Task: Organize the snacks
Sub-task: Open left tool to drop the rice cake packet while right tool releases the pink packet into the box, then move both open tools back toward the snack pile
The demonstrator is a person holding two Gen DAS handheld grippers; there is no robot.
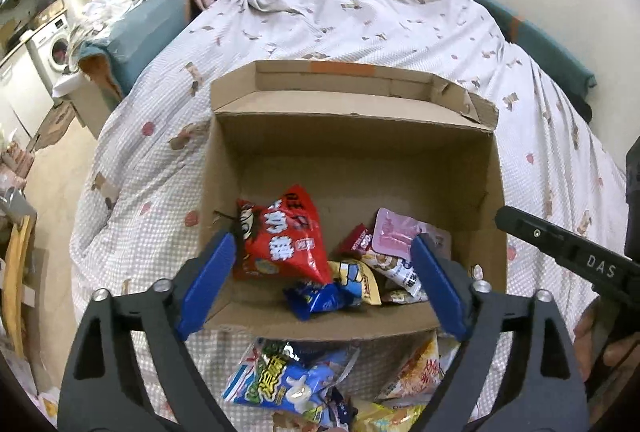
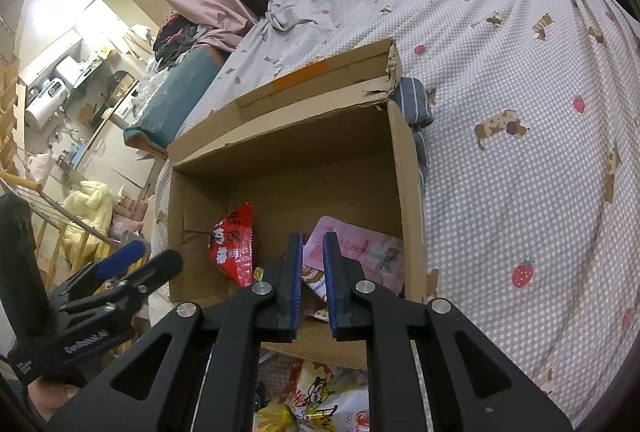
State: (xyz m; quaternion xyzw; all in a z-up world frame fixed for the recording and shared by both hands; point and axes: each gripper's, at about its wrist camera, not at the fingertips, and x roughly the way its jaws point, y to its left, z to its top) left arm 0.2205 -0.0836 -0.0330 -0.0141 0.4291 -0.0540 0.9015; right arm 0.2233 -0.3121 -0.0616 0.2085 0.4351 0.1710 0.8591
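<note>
An open cardboard box (image 1: pixel 360 151) stands on the bed and also shows in the right wrist view (image 2: pixel 404 167). Inside lie a red snack bag (image 1: pixel 280 236), a pink packet (image 1: pixel 394 236), a blue packet (image 1: pixel 316 296) and other small snacks. The red bag (image 2: pixel 234 244) and pink packet (image 2: pixel 360 248) show in the right wrist view too. My left gripper (image 1: pixel 320 272) is wide open and empty above the box's near edge. My right gripper (image 2: pixel 312 264) is nearly shut with a narrow gap, empty, over the box's near wall. Loose snack bags (image 1: pixel 280 380) lie in front of the box.
The bed's patterned sheet (image 1: pixel 400 23) surrounds the box. A folded striped cloth (image 2: pixel 416 103) lies against the box's right side. More snack bags (image 2: pixel 324 396) lie below the right gripper. A teal cushion (image 1: pixel 132 31) and a washing machine (image 1: pixel 52 47) stand at the left.
</note>
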